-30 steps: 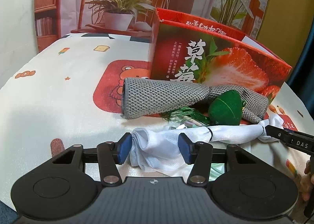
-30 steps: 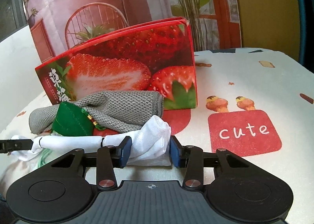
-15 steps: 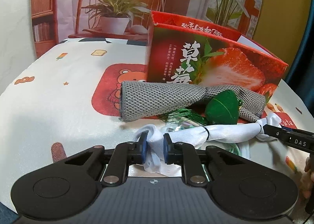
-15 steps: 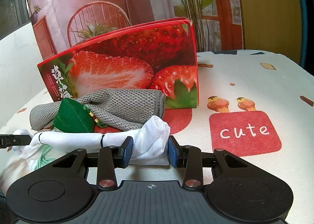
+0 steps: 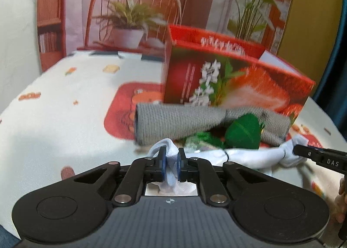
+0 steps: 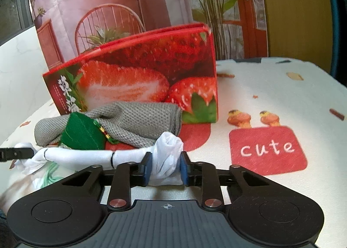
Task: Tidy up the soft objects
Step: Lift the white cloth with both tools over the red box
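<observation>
White rolled cotton cloth bundle (image 6: 91,155) lies on the printed worktop (image 6: 282,96), just before the grey knitted cloth (image 6: 138,122). My left hand-held gripper (image 5: 171,164) pinches one end tight; my right hand-held gripper (image 6: 164,167) clamps the other. Light, limp, sags mid-span: hold both ends.
</observation>
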`<state>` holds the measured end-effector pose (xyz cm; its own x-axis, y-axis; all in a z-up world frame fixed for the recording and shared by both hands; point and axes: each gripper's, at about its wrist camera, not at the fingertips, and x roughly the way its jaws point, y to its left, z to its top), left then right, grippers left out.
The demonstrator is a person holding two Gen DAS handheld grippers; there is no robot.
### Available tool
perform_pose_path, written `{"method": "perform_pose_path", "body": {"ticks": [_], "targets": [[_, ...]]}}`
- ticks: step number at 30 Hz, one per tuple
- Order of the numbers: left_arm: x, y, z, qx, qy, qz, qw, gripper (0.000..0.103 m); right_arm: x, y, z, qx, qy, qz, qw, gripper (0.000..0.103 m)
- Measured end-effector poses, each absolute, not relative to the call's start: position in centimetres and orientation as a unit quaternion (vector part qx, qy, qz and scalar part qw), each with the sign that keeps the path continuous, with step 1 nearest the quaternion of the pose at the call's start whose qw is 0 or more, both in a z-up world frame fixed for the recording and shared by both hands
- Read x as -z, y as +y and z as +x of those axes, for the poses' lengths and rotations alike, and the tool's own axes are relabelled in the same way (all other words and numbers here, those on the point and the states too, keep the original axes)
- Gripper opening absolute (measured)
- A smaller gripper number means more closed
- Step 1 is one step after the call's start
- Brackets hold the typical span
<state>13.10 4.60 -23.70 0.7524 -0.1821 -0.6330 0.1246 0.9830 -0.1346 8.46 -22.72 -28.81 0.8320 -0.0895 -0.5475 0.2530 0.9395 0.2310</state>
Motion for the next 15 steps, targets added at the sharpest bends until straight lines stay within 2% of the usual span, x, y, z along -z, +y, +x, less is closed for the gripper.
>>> {"method": "perform_pose_path", "body": {"ticks": [1,4,15], "targets": [[23.5,4.5,13.0,0.083,0.335,-0.041,0.938,0.01,28.5,-22.8,8.2,0.09,0.27,0.148,0.947,0.016],[23.1,4.0,12.7,0.088,0.324,-0.032,0.941,0.01,27.6,-23.1,7.8,0.087,0.256,0.159,0.95,0.013],[20.3,4.9,12.6,0.103,0.286,-0.056,0.951,0.008,25.0,-22.7,6.7,0.073,0.222,0.154,0.96,0.012]]}}
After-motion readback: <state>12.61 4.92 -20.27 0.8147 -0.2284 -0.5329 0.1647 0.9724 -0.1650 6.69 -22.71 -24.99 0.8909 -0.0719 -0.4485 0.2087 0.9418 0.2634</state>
